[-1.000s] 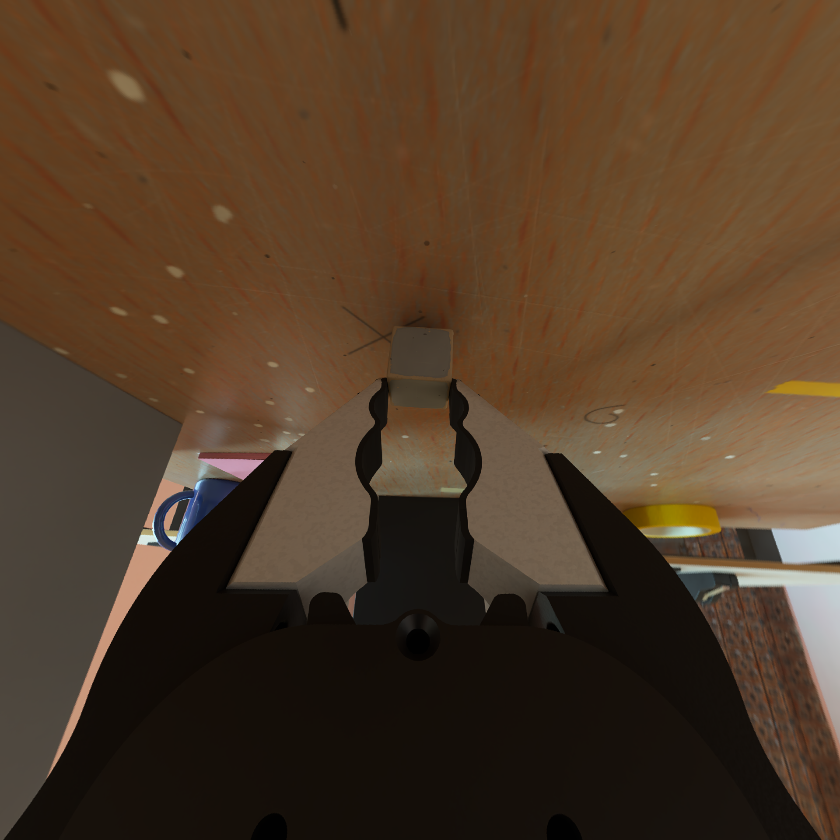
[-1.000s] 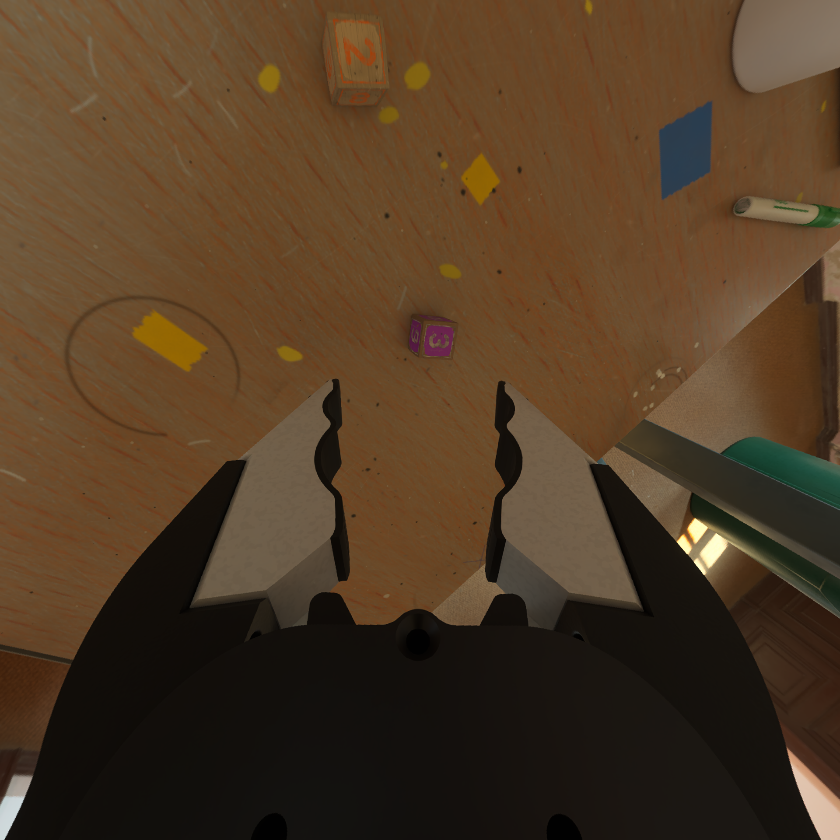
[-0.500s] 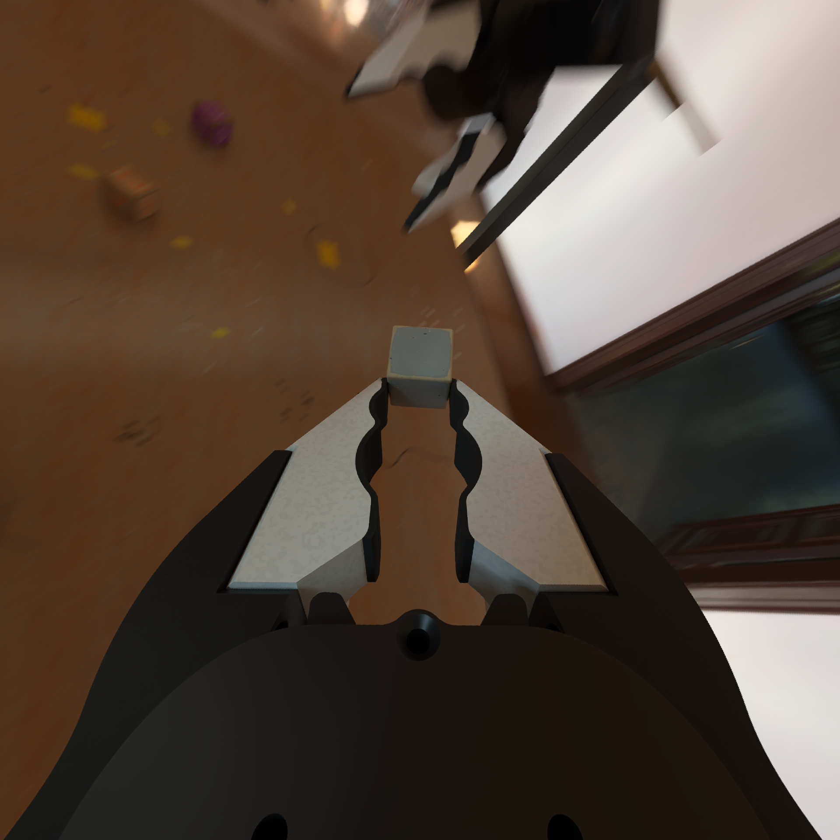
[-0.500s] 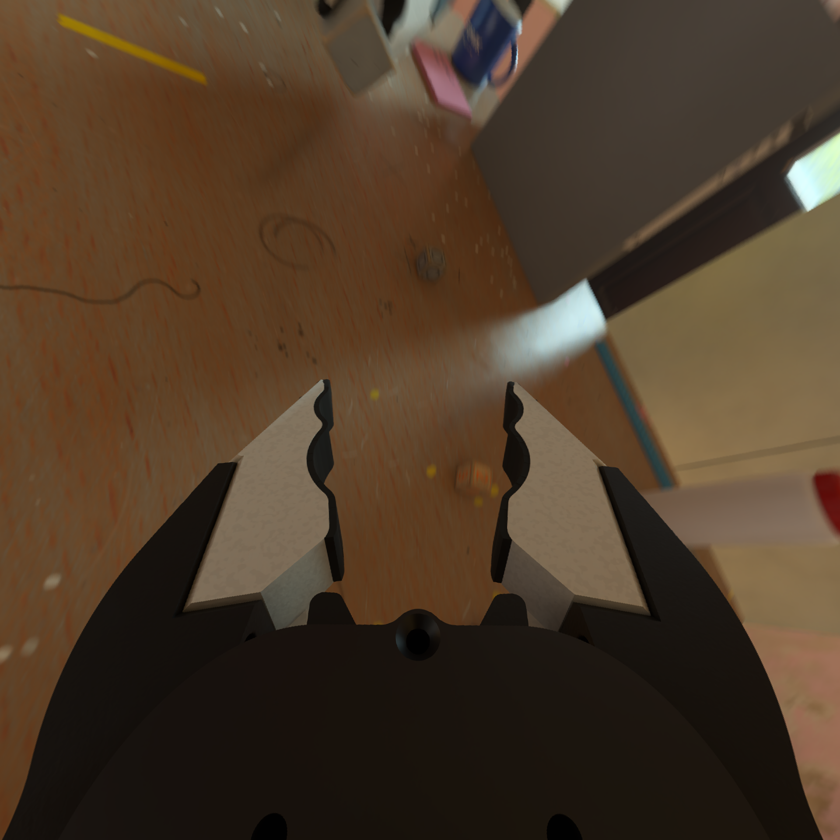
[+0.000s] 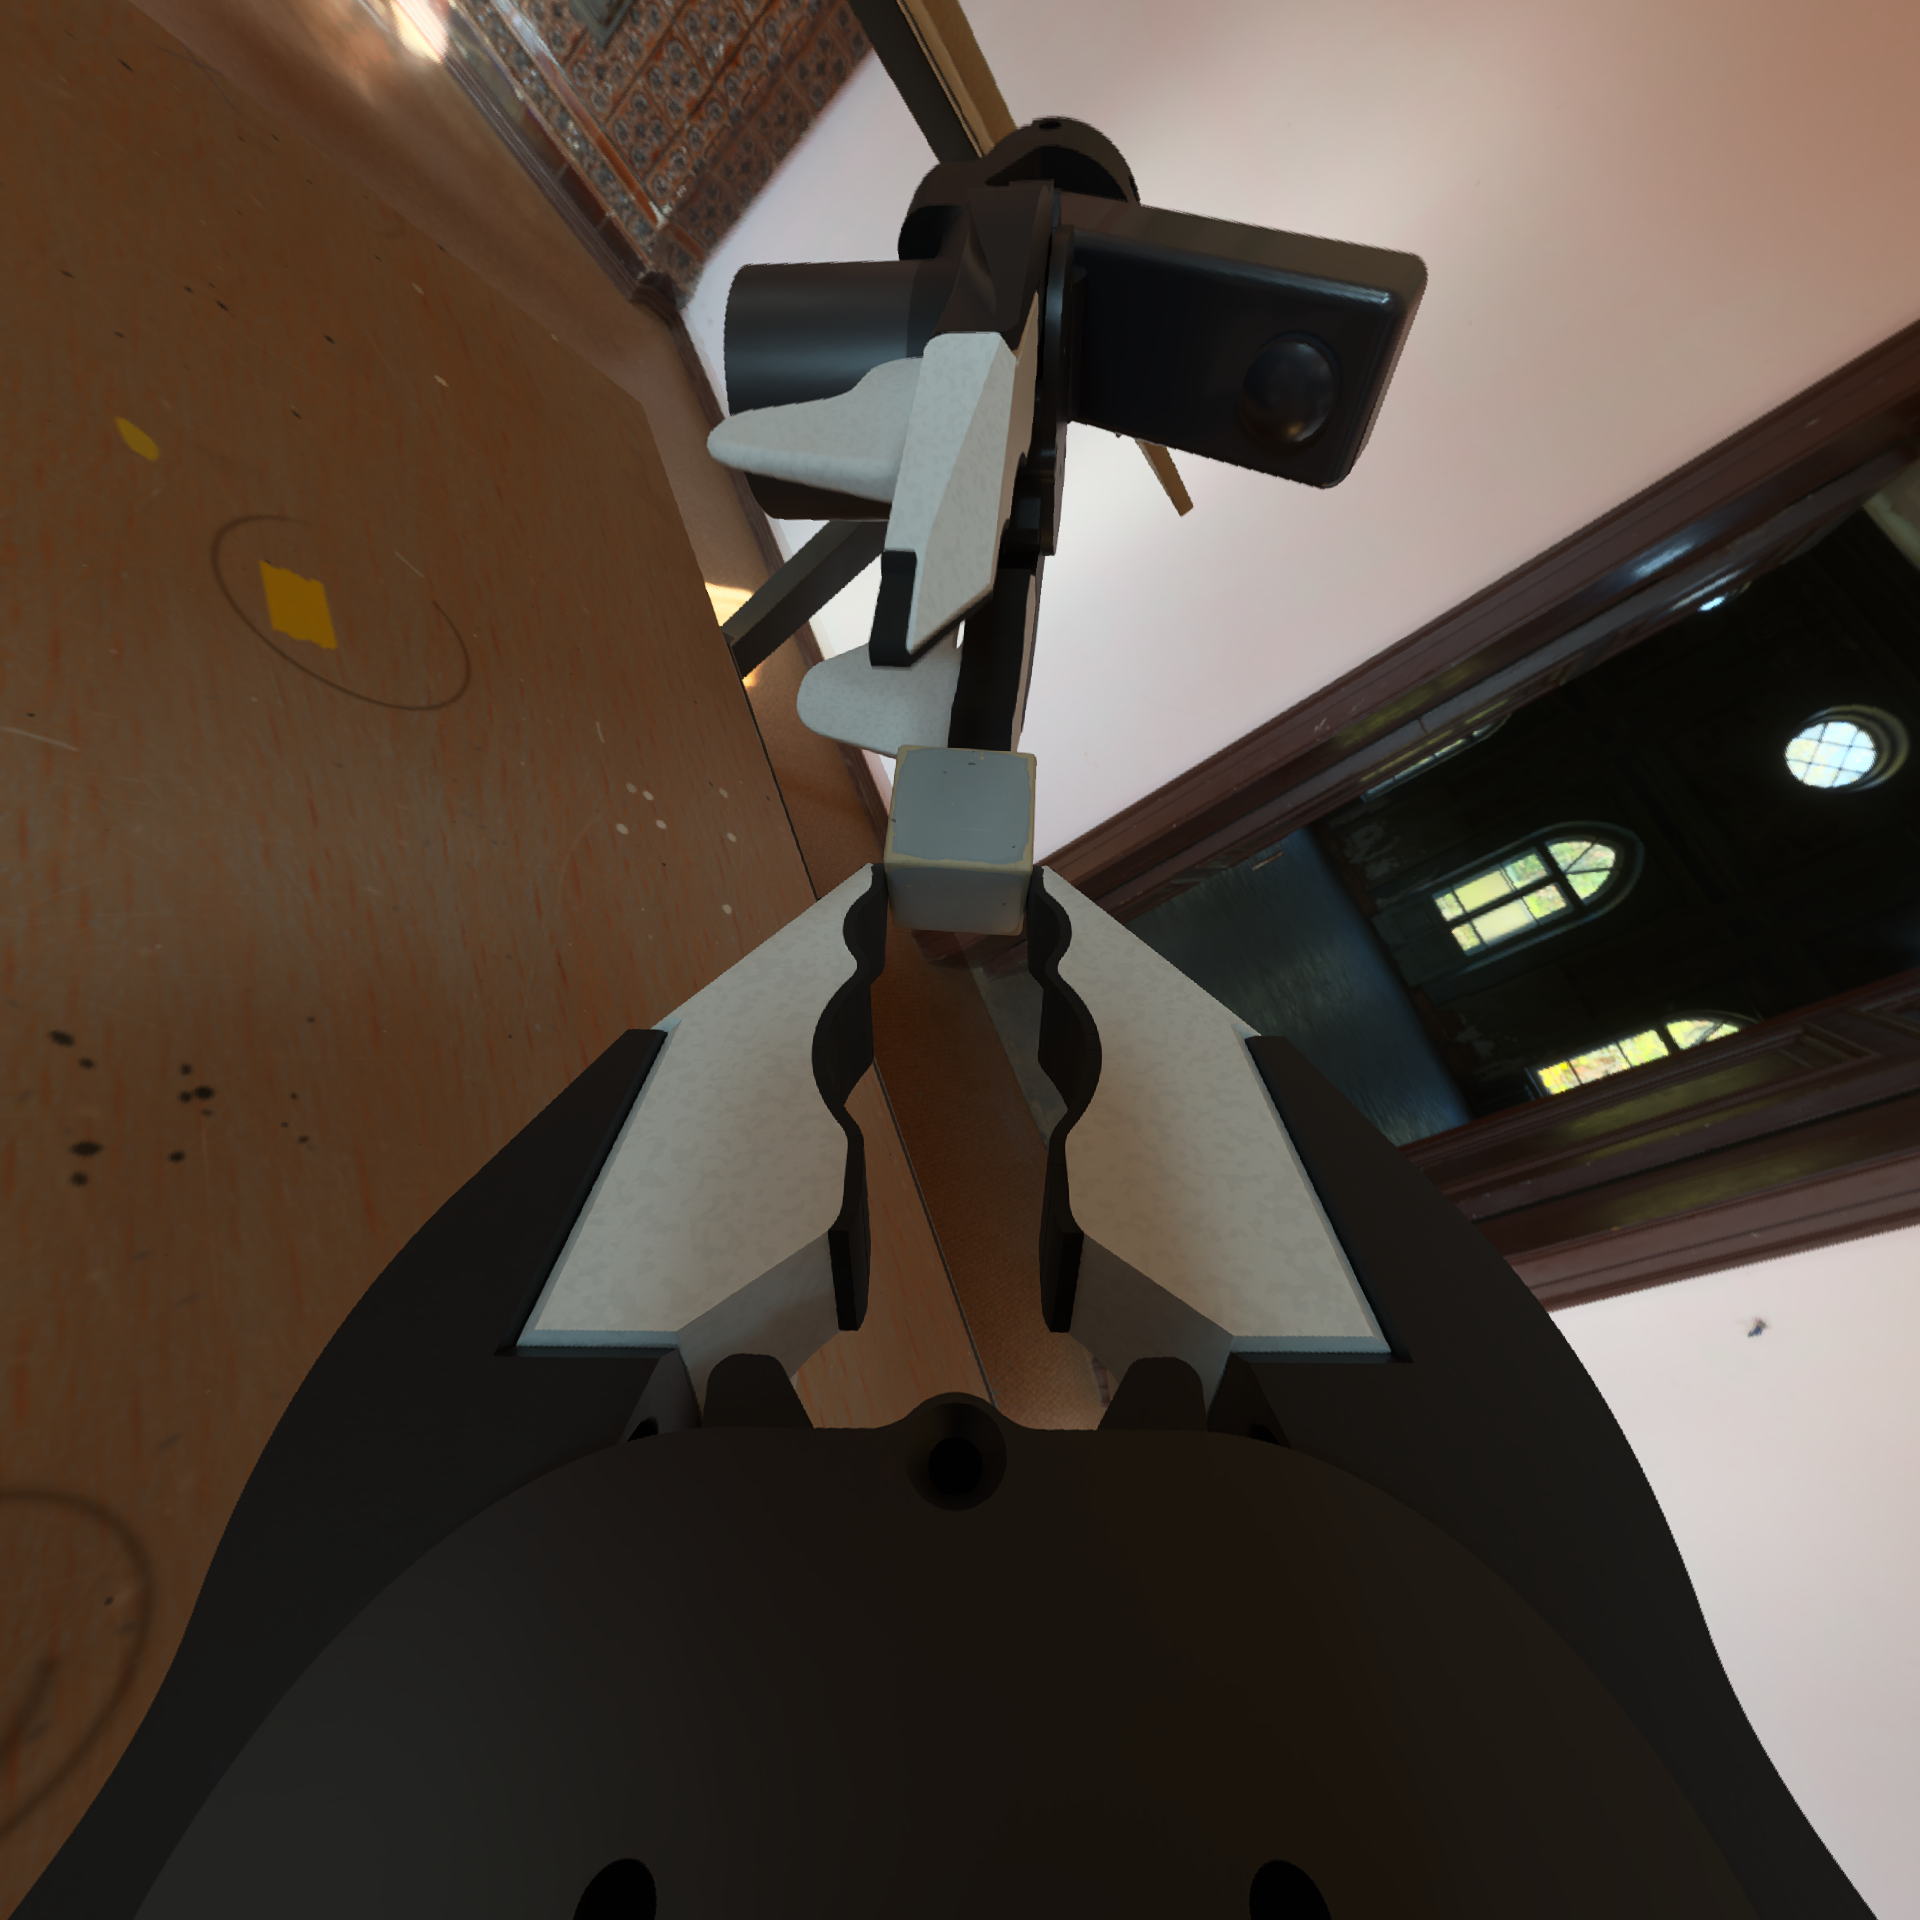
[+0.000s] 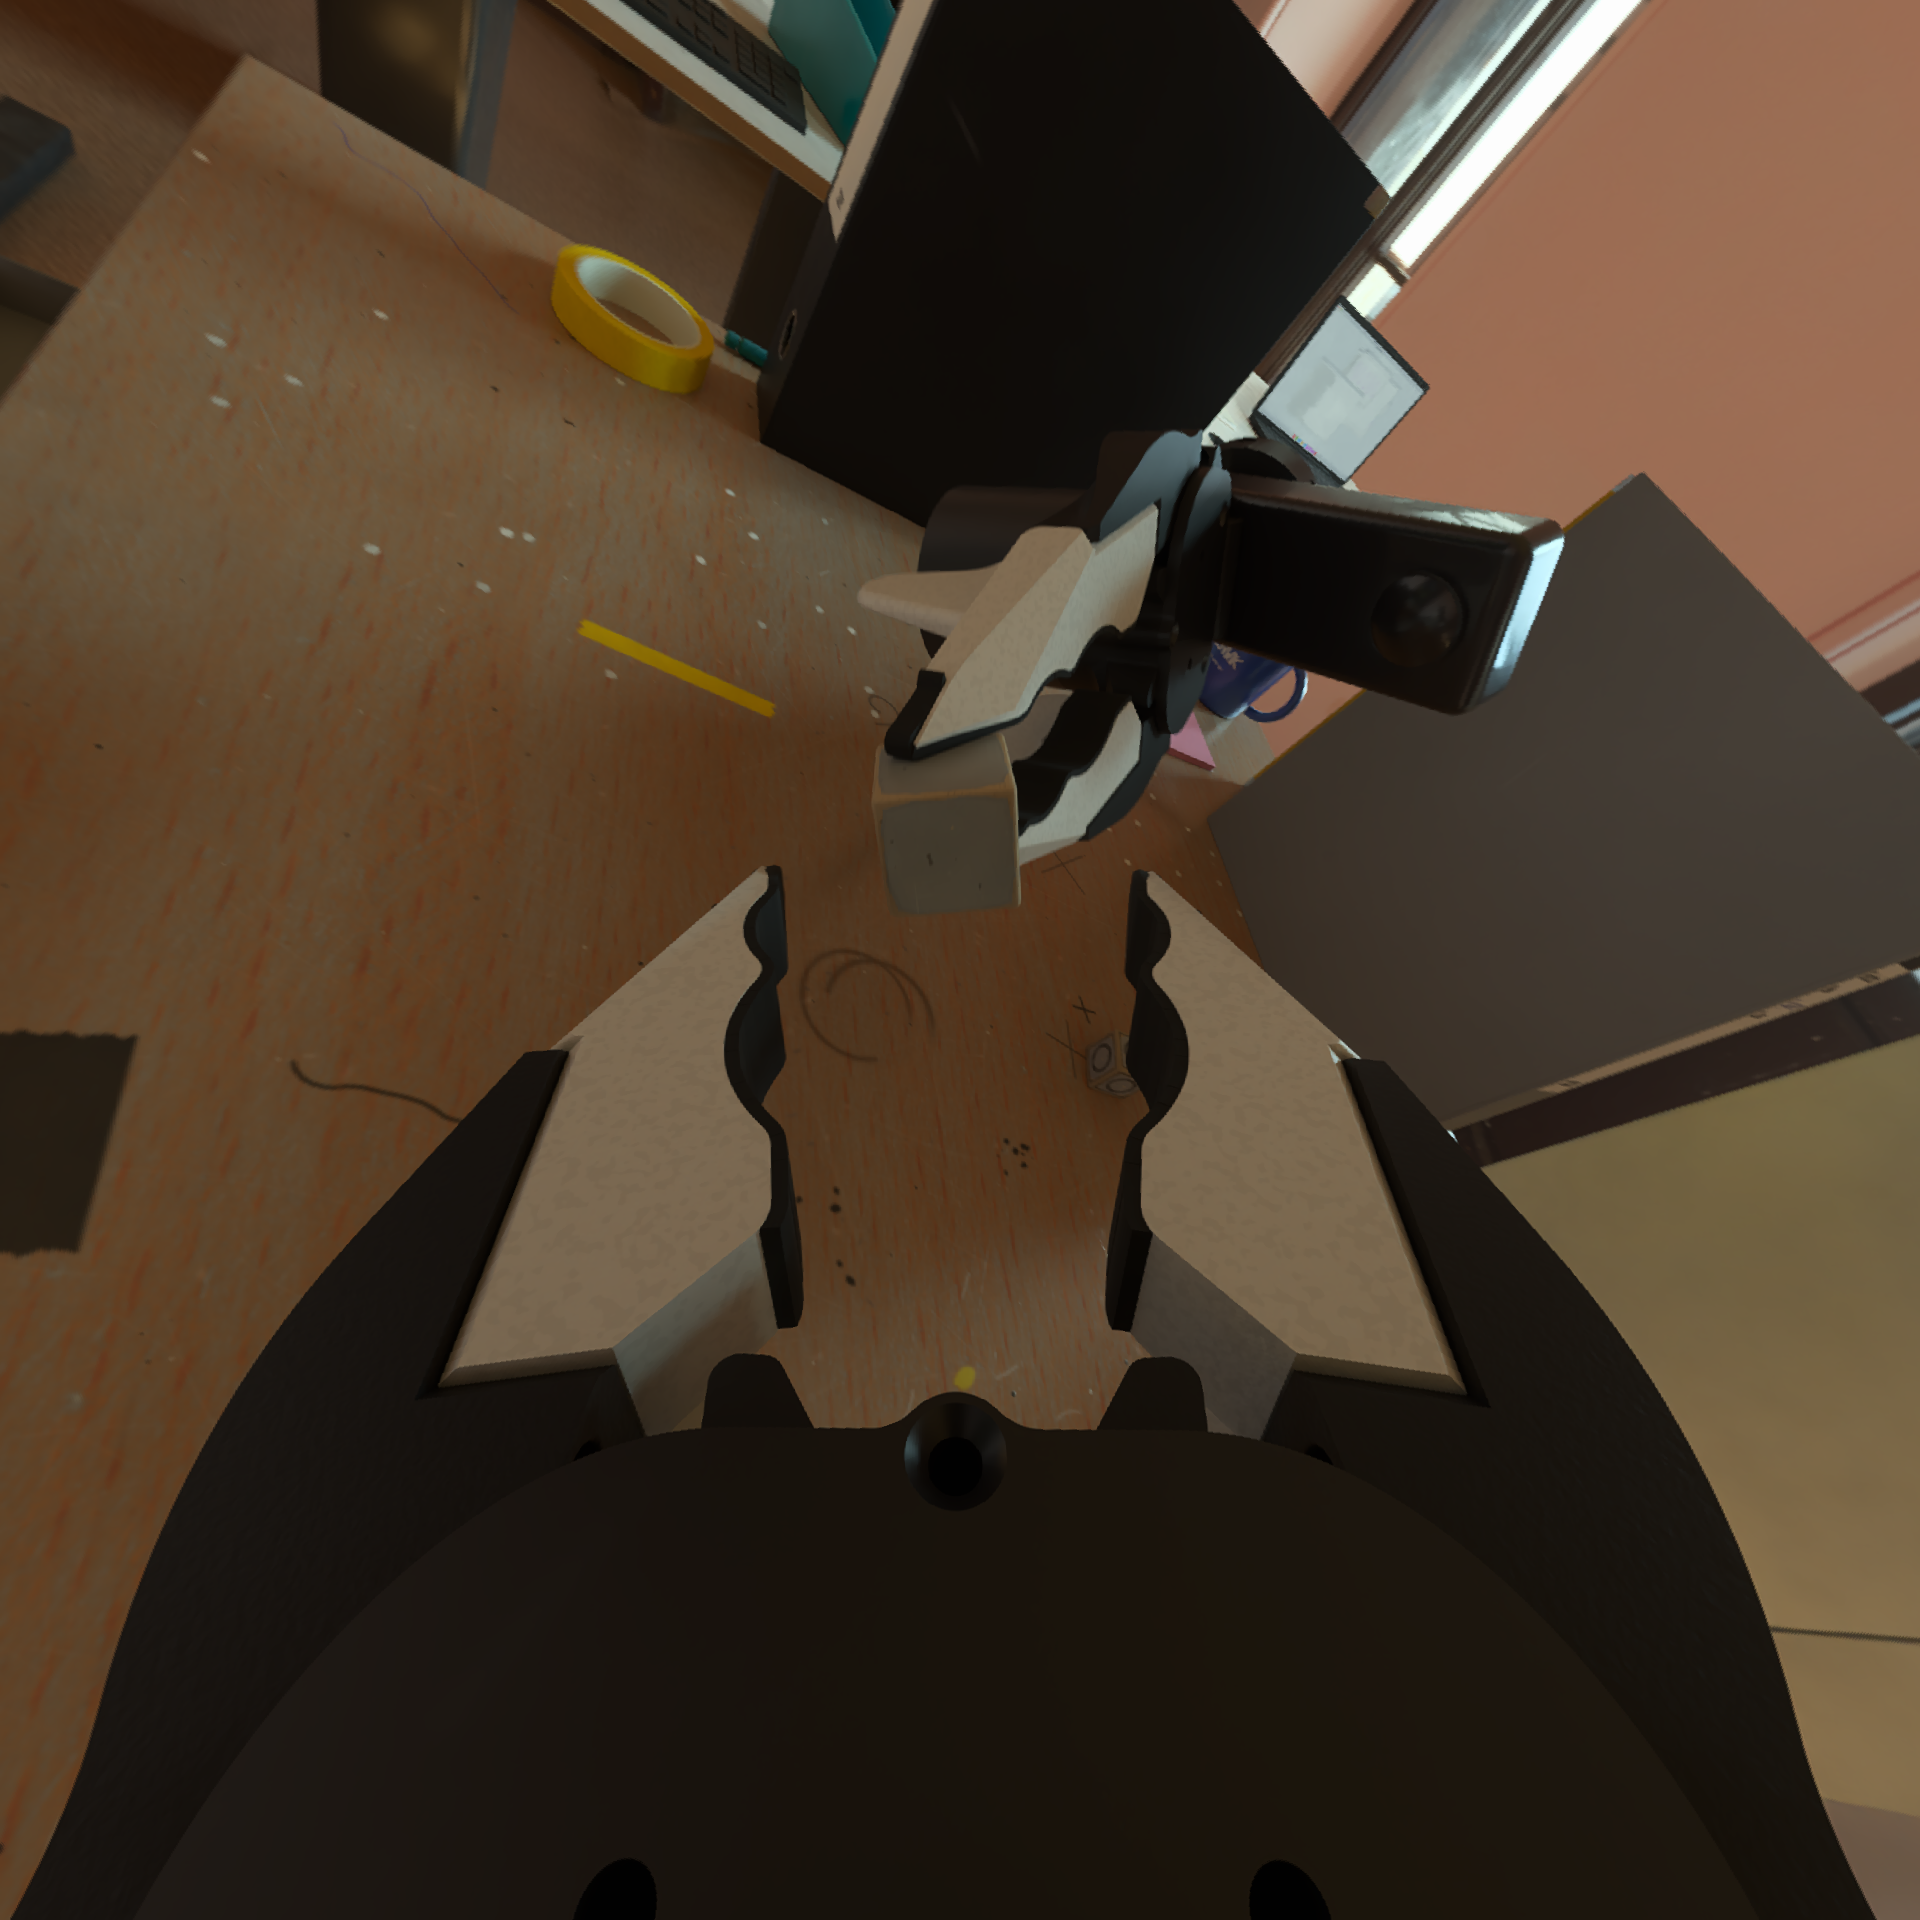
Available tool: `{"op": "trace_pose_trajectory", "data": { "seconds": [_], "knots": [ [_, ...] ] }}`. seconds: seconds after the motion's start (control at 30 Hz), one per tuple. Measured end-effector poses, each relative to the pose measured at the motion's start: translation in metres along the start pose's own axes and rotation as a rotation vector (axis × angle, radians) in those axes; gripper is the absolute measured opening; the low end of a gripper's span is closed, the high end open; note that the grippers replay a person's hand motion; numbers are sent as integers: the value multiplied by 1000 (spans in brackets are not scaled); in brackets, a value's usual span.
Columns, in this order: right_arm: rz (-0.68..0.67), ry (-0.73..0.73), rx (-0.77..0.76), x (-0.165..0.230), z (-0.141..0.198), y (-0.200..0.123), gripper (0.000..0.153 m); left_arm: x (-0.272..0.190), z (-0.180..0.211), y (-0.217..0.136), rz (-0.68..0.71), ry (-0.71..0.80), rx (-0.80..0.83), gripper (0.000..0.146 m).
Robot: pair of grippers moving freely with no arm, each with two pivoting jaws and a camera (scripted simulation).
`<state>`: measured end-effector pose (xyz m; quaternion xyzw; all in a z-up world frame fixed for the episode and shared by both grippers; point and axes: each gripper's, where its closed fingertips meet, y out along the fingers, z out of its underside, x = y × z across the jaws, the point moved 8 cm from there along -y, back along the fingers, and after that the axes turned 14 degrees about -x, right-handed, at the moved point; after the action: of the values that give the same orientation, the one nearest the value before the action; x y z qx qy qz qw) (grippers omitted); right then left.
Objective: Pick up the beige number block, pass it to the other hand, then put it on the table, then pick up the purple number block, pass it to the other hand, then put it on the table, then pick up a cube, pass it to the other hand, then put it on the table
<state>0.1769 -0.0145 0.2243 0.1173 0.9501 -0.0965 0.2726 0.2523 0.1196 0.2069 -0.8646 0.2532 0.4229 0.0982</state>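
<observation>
My left gripper (image 5: 958, 894) is shut on a plain grey-beige cube (image 5: 961, 831) and holds it in the air above the wooden table (image 5: 312, 935). My right gripper (image 5: 769, 577) faces it just beyond the cube, open and empty. In the right wrist view, the right gripper (image 6: 956, 883) has its jaws spread wide. The cube (image 6: 940, 847) hangs just ahead of its fingertips, pinched by the left gripper (image 6: 951, 800). A small beige number block (image 6: 1107, 1062) lies on the table below. The purple number block is out of view.
A yellow tape roll (image 6: 632, 317), a black box (image 6: 1039, 208), a blue mug (image 6: 1247, 681) and a grey panel (image 6: 1558, 810) stand at the table's far side. A yellow strip (image 6: 675, 667) and a yellow patch (image 5: 298, 605) mark the tabletop.
Both grippers have swung up from facing the table and now face each other. The left one has kept the cube and brought it to the right gripper's open fingertips.
</observation>
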Motion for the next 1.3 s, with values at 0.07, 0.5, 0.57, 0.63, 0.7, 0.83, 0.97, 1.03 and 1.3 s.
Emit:
{"op": "trace_pose_trajectory", "data": {
  "seconds": [0.07,0.5,0.57,0.63,0.7,0.83,0.97,1.03,1.3],
  "knots": [
    [-13,14,-12,1,-2,2,59,-1,1,3,12,-2,10,26],
    [25,-50,96,-24,-4,-30,27,-5,-10,3,23,45,-185,78],
    [104,-59,171,-48,0,-53,27,-13,-15,-8,-92,138,-241,79],
    [182,-3,256,-80,7,-79,27,-24,-15,-22,-299,242,-293,78],
    [225,97,376,-110,20,-102,27,-40,-10,-36,-561,337,-378,76],
    [235,280,633,-148,58,-126,27,-69,6,-50,-813,517,-517,76],
    [143,446,836,-156,110,-124,27,-92,9,-57,-900,607,-590,74],
    [80,527,909,-151,136,-117,27,-98,12,-59,-900,636,-616,74],
    [-63,676,1188,-129,218,-100,27,-86,19,-69,-1096,640,-498,73]
  ]
}}
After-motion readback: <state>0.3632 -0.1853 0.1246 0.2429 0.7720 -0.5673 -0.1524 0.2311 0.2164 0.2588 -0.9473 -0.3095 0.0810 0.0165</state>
